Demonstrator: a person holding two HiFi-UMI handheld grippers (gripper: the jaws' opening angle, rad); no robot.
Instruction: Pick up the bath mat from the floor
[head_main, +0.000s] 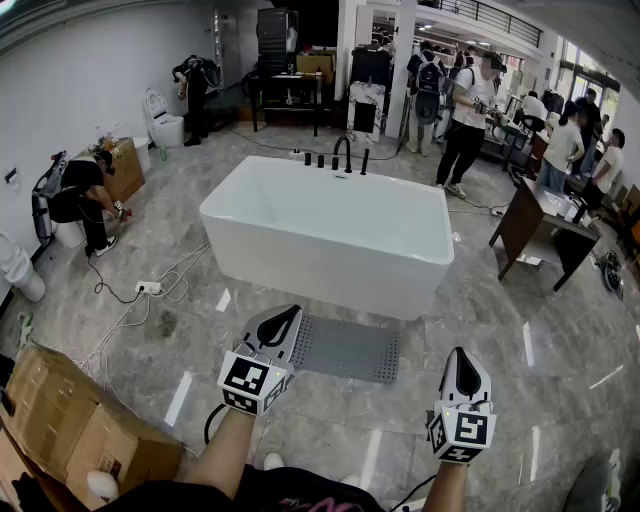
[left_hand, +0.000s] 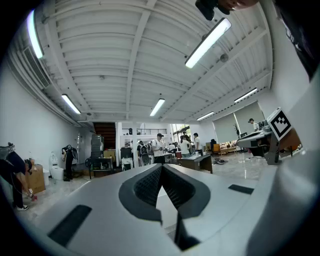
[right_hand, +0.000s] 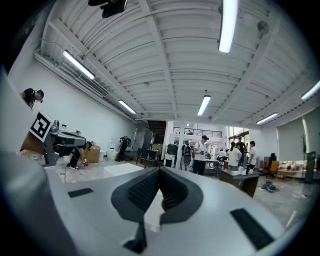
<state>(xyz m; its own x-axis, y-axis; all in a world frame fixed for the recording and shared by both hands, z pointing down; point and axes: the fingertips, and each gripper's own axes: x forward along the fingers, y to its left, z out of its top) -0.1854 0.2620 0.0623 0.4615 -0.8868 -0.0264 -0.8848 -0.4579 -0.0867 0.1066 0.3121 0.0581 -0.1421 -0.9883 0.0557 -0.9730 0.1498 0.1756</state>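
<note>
Grey mat (head_main: 350, 350) lies untouched; left gripper (head_main: 285, 318) and right gripper (head_main: 462, 360) hover closed, empty; next, probably, lower and open.

Glossy grey marble floor (head_main: 520, 400) with a tub at its middle.

A white bathtub (head_main: 330, 235) stands mid-floor; the grey, dotted bath mat (head_main: 350, 348) lies flat just beside it at the tub's 6 o'clock. Cardboard boxes (head_main: 70, 420) sit at 8 o'clock, a white power strip (head_main: 148, 288) with trailing cables at 9 o'clock, a toilet (head_main: 165, 122) at 10 o'clock, and a brown wooden counter (head_main: 535, 225) at 3 o'clock.
</note>
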